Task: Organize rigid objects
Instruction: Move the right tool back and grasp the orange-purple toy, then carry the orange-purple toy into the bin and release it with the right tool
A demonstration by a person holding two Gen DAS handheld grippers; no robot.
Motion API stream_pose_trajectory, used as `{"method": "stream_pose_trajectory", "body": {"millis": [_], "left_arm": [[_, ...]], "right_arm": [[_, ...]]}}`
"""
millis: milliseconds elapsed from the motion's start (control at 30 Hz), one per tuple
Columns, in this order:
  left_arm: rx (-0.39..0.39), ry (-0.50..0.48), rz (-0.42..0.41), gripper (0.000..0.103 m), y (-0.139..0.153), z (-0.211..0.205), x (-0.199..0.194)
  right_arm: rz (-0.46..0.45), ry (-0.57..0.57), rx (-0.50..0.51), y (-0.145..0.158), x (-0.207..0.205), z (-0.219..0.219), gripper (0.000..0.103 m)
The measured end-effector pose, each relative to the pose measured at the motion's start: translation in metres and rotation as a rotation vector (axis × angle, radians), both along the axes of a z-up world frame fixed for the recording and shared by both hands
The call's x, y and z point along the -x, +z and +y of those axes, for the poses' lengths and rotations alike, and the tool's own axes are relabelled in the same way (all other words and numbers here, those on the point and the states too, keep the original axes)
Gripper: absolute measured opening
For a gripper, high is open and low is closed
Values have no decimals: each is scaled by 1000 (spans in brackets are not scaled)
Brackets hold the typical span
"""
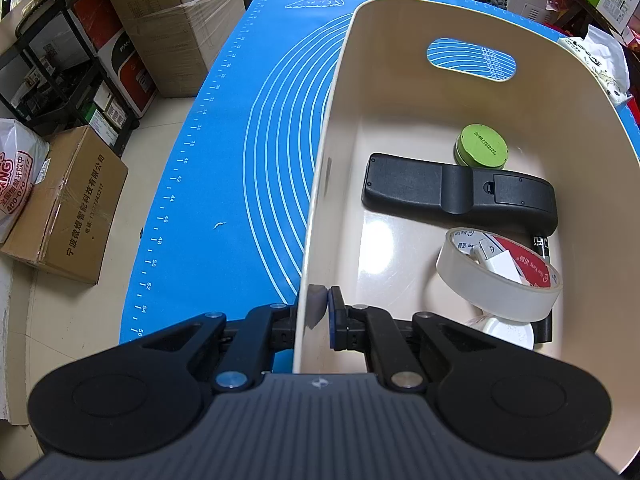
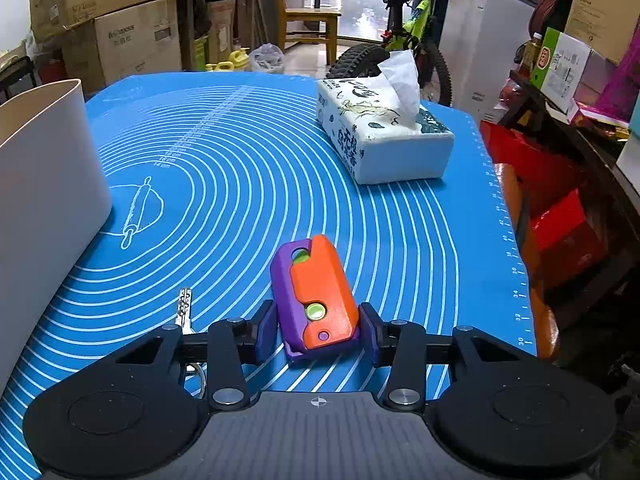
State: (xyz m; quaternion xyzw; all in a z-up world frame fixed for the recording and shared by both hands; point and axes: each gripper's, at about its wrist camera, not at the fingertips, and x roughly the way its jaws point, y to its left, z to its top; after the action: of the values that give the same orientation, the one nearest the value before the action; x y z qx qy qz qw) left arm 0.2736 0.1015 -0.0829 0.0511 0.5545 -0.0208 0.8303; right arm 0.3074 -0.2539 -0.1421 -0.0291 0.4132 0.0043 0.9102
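My left gripper [image 1: 320, 316] is shut on the near wall of a cream plastic bin [image 1: 340, 92], one finger outside and one inside. In the bin lie a black remote [image 1: 460, 196], a green round tin [image 1: 480, 146], a roll of clear tape [image 1: 496, 276], a black marker [image 1: 540, 240] and a white round object [image 1: 508, 330]. My right gripper [image 2: 318, 330] has its pads against both sides of an orange and purple toy block [image 2: 316, 300] on the blue mat [image 2: 240, 168]. A key [image 2: 184, 310] lies just left of it.
A tissue box [image 2: 380, 132] stands at the mat's far right. The bin's outer wall [image 2: 44, 184] shows at the left of the right wrist view. Cardboard boxes [image 1: 64, 208], a shelf and a bicycle [image 2: 404, 20] surround the table.
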Motion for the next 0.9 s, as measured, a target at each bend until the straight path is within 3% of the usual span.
{"method": "stream_pose_trajectory", "body": {"millis": [367,633,900], "left_arm": [[-1,0,1,10,0,0,0],[-1,0,0,10,0,0,0],[-1,0,0,10,0,0,0]], "right_arm": [[-61,-43,9,17,20,-4,50],[-144,-27,-13,52,33,3,50],[-230,34,8,92,38,41,50]]}}
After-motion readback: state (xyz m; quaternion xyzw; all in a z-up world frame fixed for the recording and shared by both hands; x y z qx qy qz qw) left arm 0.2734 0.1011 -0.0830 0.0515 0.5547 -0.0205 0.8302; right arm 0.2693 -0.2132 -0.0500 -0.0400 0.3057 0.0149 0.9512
